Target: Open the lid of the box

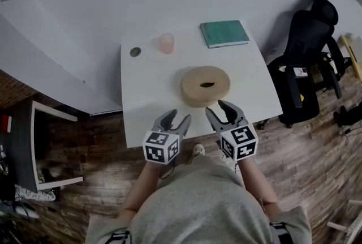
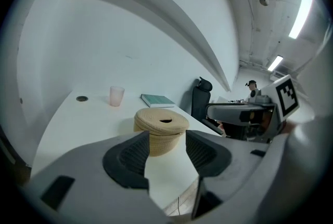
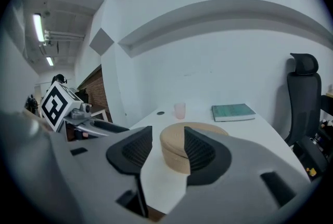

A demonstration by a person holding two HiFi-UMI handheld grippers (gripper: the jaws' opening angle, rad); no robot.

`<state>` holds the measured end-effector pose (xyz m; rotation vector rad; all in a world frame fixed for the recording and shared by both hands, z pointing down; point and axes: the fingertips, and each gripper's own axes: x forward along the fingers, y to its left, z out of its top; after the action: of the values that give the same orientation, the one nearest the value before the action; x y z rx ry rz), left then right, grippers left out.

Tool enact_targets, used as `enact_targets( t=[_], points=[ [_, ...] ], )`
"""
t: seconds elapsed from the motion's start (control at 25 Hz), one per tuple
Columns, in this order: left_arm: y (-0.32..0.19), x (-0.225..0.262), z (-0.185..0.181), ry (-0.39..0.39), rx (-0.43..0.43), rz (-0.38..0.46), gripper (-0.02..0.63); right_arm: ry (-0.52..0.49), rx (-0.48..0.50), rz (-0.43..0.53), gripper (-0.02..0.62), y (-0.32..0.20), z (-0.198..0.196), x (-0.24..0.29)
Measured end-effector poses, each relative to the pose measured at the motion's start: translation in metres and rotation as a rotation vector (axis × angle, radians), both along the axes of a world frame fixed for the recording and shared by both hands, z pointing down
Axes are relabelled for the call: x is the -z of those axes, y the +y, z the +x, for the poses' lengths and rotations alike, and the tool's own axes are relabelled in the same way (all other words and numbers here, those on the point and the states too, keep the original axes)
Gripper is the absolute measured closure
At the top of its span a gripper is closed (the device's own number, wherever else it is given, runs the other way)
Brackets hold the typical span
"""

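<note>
Box (image 1: 198,100), lid (image 1: 207,80) on, hides its contents; left gripper (image 1: 179,116) and right gripper (image 1: 216,107), jaws apart, hold nothing.

Soft, even, rather dim light fills all three views. A ceiling strip light (image 2: 301,12) glares at two o'clock in the left gripper view, another strip light (image 3: 38,28) at ten o'clock in the right gripper view. Both gripper views bow strongly and have black corners. The left tongs (image 2: 166,150) and right tongs (image 3: 167,150) look soft. The box (image 1: 206,85) casts a faint shadow on the table (image 1: 147,95).

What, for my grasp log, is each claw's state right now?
Left claw: open, holding nothing.
Right claw: open, holding nothing, just short of the woven box.
</note>
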<state>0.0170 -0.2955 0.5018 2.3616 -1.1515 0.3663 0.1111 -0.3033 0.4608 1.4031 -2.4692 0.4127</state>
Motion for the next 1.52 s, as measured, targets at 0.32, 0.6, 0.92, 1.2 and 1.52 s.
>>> enact_targets(
  t=[0.32,0.6,0.92,1.2,1.52],
  points=[
    [-0.029,-0.033,0.011,-0.052,0.051,-0.051,0.407,0.056,0.12,-0.026,0.405,-0.035,0.004,-0.021],
    [-0.046,-0.066,0.017,-0.114,0.053,-0.095,0.405,0.147,0.254,-0.049,0.405,-0.05,-0.008,-0.046],
    [-0.059,-0.099,0.029,-0.174,0.026,-0.135,0.354,0.291,0.412,-0.054,0.405,-0.055,-0.022,-0.072],
    [-0.071,-0.121,0.033,-0.23,0.024,-0.154,0.322,0.463,0.56,-0.057,0.406,-0.054,-0.027,-0.091],
    [-0.077,-0.127,0.035,-0.257,0.008,-0.153,0.316,0.627,0.68,-0.009,0.447,-0.057,-0.037,-0.104]
  ],
)
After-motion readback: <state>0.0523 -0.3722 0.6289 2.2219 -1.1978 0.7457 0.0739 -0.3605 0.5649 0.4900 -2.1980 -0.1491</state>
